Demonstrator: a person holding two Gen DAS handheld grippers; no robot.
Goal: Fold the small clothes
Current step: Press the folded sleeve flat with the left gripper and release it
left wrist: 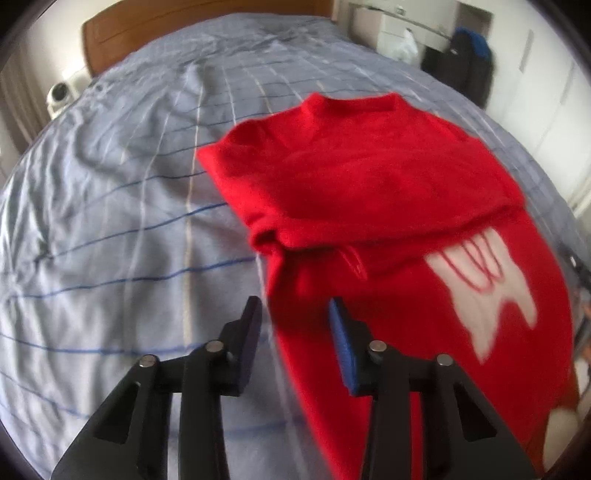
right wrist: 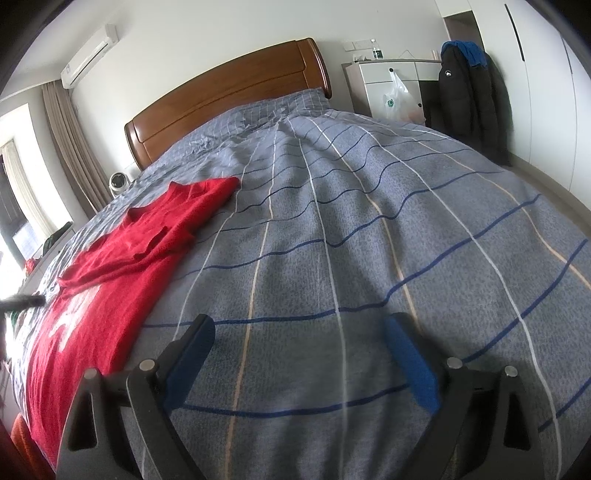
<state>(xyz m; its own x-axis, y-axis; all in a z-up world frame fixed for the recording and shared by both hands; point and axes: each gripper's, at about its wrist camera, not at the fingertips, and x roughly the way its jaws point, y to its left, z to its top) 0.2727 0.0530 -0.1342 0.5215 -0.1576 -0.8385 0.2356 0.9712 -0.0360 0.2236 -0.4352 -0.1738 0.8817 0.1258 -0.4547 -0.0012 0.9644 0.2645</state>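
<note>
Blue-padded black jaws of the left gripper stand apart with nothing between them, poised over the near left edge of the red knit sweater with a white printed design. One blue pad sits above the red cloth; the other finger is above the bedcover just beside the sweater's edge — whether either touches the fabric cannot be told, as the left wrist view is blurred. The sweater lies flat on the grey-blue checked bedcover, collar toward the brown wooden headboard, with its upper part folded over the body.

The right gripper has its jaws wide apart and empty, over bare bedcover well to the right of the sweater. Beyond the bed, right of the headboard, stand a white cabinet with a plastic bag hung on it and a black jacket.
</note>
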